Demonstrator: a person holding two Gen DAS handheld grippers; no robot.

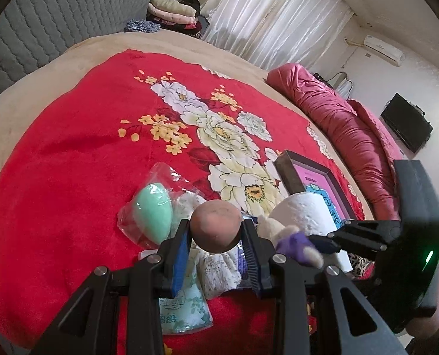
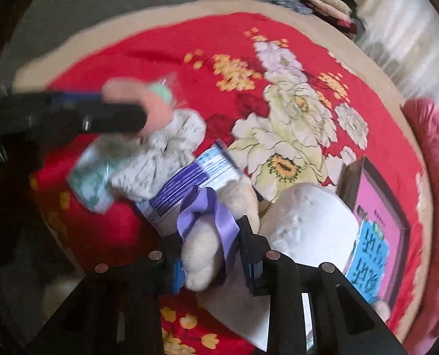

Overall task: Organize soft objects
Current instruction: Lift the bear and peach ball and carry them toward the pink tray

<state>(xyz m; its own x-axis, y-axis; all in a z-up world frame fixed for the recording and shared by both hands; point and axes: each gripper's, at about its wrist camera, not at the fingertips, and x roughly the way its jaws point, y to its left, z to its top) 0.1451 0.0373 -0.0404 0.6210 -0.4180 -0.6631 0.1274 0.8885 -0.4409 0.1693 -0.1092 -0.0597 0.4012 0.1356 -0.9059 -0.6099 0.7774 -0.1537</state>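
the bed is the biggest thing here, and a red blanket with big flowers lies over it. that soft top is where the pile of things sits, so nothing rolls far. a pink rolled quilt lies along the far side, well away from the pile.

a dark box with a pink inside lies open just beside the pile. my guess is the soft things go in there, which is why it is so near.

a white paper roll stands next to the box. a flowery cloth lies crumpled in the middle, with a striped packet beside it. a mint green sponge rests in a clear bag on the blanket.

the small plush toy with a purple ribbon is held up by the right gripper. its fingers are pressed onto the toy from both sides, so it will not slip.

the brown sponge ball is the smallest. the left gripper has its fingers squeezed on it, up above the cloth. both soft things look lifted and ready to carry, one in each hand, and i think the box comes next.
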